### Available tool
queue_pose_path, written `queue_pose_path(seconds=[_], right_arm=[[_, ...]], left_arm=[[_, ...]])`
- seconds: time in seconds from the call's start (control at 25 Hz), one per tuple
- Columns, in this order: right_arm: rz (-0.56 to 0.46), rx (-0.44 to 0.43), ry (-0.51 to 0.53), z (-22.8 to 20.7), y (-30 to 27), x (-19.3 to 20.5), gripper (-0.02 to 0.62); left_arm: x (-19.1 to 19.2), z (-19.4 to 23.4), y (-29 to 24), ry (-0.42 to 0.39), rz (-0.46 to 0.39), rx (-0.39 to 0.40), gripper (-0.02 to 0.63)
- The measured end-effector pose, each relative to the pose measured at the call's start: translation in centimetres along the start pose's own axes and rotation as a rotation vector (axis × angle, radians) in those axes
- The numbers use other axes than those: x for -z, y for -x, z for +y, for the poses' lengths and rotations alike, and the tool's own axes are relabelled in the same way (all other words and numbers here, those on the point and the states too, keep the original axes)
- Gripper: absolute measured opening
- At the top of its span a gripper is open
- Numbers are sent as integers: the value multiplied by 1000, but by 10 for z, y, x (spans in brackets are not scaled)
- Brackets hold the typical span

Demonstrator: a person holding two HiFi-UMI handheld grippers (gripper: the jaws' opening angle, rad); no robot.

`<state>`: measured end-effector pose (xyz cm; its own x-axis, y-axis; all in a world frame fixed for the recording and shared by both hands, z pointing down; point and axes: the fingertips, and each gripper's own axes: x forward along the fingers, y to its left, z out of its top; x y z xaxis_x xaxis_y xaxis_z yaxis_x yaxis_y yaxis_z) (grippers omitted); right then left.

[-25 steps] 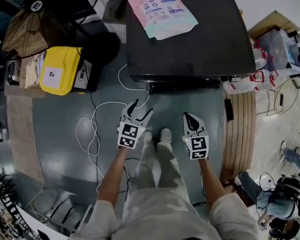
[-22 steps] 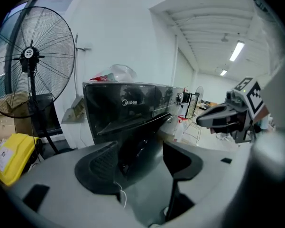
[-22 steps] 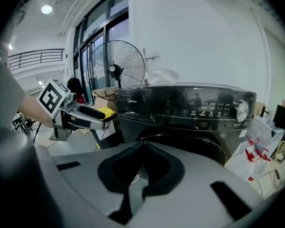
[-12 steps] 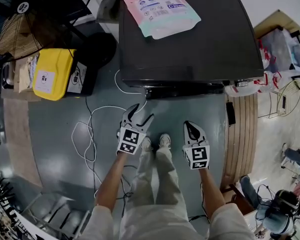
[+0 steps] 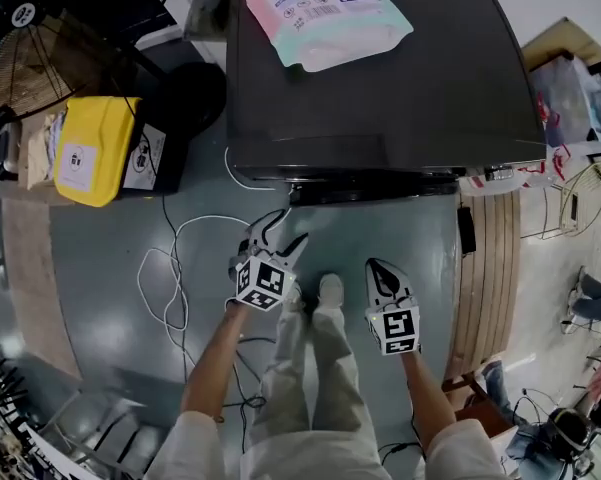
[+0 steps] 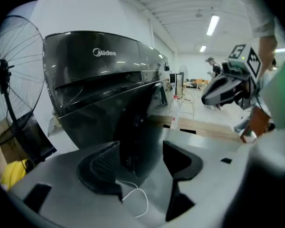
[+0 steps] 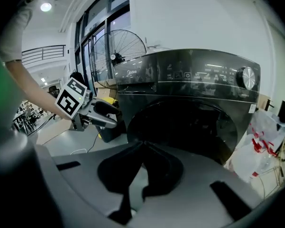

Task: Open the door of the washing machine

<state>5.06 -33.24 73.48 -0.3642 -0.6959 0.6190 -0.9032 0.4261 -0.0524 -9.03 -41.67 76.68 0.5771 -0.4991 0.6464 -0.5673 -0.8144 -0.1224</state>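
Note:
The black front-loading washing machine [image 5: 400,88] stands ahead of me, its round dark door [image 7: 185,122] closed. A pink and green detergent pouch [image 5: 320,8] lies on its top. My left gripper [image 5: 285,225] hovers above the floor just in front of the machine's lower left front, jaws apart and empty; in the left gripper view its jaws [image 6: 141,148] frame the machine's front [image 6: 133,132]. My right gripper [image 5: 372,264] hangs a little further back, to the right, with its jaws [image 7: 143,144] closed tip to tip on nothing, pointing at the door.
A white cable [image 5: 180,258] loops over the grey floor left of my legs [image 5: 320,328]. A yellow container [image 5: 85,148] and a standing fan [image 5: 25,18] are at the left. Wooden planks [image 5: 490,258] and plastic bags [image 5: 570,98] lie at the right.
The washing machine has come closer in the head view as I stepped forward. Both grippers have edged towards its front; their jaws have not changed.

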Motion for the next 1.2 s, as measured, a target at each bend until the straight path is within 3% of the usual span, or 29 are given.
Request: queue_pose_path(seconds=[0.16,0.28,0.56,0.88,1.2], right_arm=[[15,0,-5,-1,-9,14,-2],[29,-9,-18,2,-14,25,-2],[29,-26,-38,10,-21,38,-2],[48,-33,-35,10,-21,59,-2],[56,-45,-38,18,-21,73,-2]], left_arm=[[14,0,-14,-184,50,20,281],[23,-1,-25,-255,75,42,281],[28,9,-57,-251,87,55,267],[32,11,-83,-273,75,54,192],[36,2,-94,-301,69,107,118]])
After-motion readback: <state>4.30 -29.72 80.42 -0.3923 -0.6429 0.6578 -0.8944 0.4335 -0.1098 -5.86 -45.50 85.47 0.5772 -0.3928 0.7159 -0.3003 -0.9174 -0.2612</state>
